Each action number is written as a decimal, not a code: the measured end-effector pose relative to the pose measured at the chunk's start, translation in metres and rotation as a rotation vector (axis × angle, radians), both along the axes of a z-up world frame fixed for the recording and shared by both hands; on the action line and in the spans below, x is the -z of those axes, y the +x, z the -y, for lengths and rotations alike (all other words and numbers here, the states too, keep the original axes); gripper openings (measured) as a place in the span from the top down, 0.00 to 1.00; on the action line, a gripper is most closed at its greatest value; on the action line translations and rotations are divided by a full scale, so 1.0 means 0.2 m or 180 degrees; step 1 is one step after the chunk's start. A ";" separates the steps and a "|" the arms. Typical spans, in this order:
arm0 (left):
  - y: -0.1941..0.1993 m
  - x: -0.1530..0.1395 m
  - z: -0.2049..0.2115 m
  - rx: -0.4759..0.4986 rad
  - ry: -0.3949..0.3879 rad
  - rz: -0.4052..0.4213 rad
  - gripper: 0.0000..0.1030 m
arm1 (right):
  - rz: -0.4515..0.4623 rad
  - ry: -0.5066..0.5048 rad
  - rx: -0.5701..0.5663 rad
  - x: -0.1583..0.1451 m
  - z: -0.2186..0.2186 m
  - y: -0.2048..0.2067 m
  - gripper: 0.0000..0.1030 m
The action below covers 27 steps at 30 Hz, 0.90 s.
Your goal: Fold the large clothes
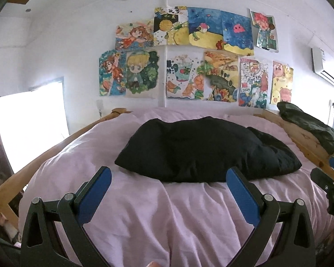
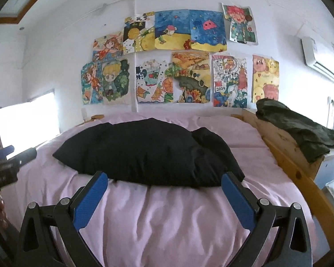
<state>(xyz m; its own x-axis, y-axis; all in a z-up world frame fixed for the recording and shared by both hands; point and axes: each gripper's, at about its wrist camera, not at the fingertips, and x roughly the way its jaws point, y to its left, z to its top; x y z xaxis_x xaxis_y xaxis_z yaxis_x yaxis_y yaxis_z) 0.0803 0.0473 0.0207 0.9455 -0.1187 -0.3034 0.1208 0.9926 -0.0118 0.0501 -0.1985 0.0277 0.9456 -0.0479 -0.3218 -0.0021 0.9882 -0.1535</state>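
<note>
A large black garment [image 1: 202,149] [image 2: 149,153] lies bunched in a flat heap on the pink bed sheet [image 1: 144,211] [image 2: 167,218], with a loose fold at its right end. My left gripper [image 1: 169,174] hovers open just in front of the heap's near edge, nothing between its blue pads. My right gripper [image 2: 165,179] is open too, its tips level with that near edge, holding nothing. The right gripper's body shows at the right edge of the left wrist view [image 1: 331,187]; the left gripper's body shows at the left edge of the right wrist view [image 2: 9,162].
A wooden bed frame [image 1: 305,138] [image 2: 285,155] rims the mattress. A dark green garment [image 1: 311,124] [image 2: 296,126] is draped over its right rail. Several drawings [image 1: 189,55] hang on the white wall behind. A bright window [image 1: 31,120] stands left, an air conditioner [image 2: 320,57] upper right.
</note>
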 end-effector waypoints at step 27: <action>-0.01 0.09 0.08 0.0063 0.0238 -0.0004 0.02 | -0.0072 -0.0030 0.0038 0.07 0.03 0.04 0.00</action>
<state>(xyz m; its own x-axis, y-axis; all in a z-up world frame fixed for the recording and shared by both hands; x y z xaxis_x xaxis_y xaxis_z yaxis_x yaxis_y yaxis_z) 0.0775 0.0318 0.0034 0.9428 -0.1142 -0.3133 0.1404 0.9882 0.0621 0.0588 -0.2046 0.0136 0.9374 -0.0624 -0.3425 0.0062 0.9866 -0.1629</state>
